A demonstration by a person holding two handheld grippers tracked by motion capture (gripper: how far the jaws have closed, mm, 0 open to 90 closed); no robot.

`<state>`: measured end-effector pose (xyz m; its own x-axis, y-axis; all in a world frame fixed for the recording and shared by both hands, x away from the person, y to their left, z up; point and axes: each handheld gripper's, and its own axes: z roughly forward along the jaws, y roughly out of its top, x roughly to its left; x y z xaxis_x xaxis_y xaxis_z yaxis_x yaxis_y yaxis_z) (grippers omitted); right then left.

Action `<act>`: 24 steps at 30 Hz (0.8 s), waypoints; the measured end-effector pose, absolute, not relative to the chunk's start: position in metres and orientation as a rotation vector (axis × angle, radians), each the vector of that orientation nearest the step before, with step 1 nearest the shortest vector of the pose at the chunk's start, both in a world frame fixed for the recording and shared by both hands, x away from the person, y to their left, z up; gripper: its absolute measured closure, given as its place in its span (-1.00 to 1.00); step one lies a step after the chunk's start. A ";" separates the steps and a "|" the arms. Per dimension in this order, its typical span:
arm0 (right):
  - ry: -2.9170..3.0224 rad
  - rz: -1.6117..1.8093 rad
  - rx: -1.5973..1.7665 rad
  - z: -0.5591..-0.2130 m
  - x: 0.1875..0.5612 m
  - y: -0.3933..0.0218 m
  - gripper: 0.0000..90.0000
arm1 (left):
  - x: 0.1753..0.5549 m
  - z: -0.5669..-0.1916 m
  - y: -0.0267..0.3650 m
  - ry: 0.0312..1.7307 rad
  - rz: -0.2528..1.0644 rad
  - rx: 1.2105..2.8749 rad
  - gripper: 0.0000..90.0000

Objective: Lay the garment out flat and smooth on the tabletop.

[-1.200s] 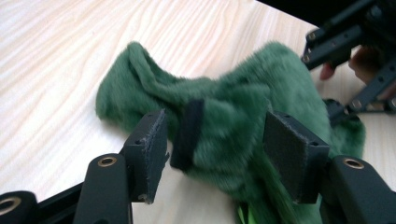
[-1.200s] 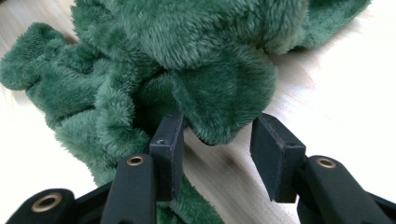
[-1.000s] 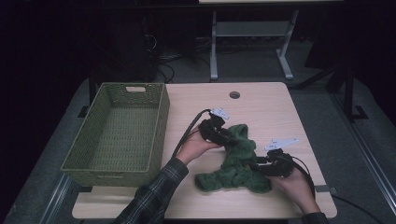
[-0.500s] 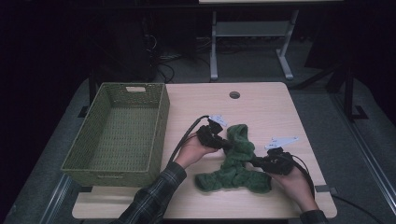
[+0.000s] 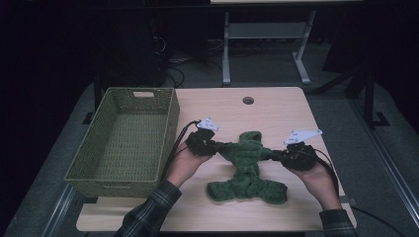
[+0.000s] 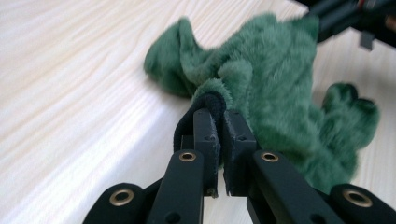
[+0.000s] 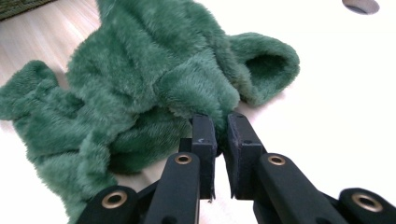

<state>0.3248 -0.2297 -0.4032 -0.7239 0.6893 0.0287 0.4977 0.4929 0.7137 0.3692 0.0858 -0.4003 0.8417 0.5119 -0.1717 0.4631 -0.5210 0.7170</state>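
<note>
Both grippers pinch the green fleece garment (image 5: 248, 165) — left gripper (image 5: 213, 144) and right gripper (image 5: 282, 154) at opposite edges, jaws just closed (fabric between them) — on the surface (image 5: 276, 108).

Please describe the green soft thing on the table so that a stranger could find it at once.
On the pale wooden table, right of the green woven basket, lies a dark green fluffy plush garment. It is stretched between the left tongs and right tongs, both clamped on it, the one furry thing there.
</note>
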 end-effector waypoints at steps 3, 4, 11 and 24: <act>2.518 1.018 1.008 -0.409 0.335 -0.227 0.85 | 0.368 -0.418 0.089 0.733 0.047 2.239 0.90; 2.535 1.000 1.022 -0.413 0.338 -0.226 0.85 | 0.367 -0.424 0.088 0.752 0.029 2.245 0.90; 2.639 0.914 1.094 -0.448 0.351 -0.224 0.86 | 0.370 -0.450 0.081 0.763 -0.020 2.320 0.90; 2.593 1.022 1.124 -0.437 0.343 -0.238 0.32 | 0.363 -0.431 0.082 0.735 -0.009 2.316 0.28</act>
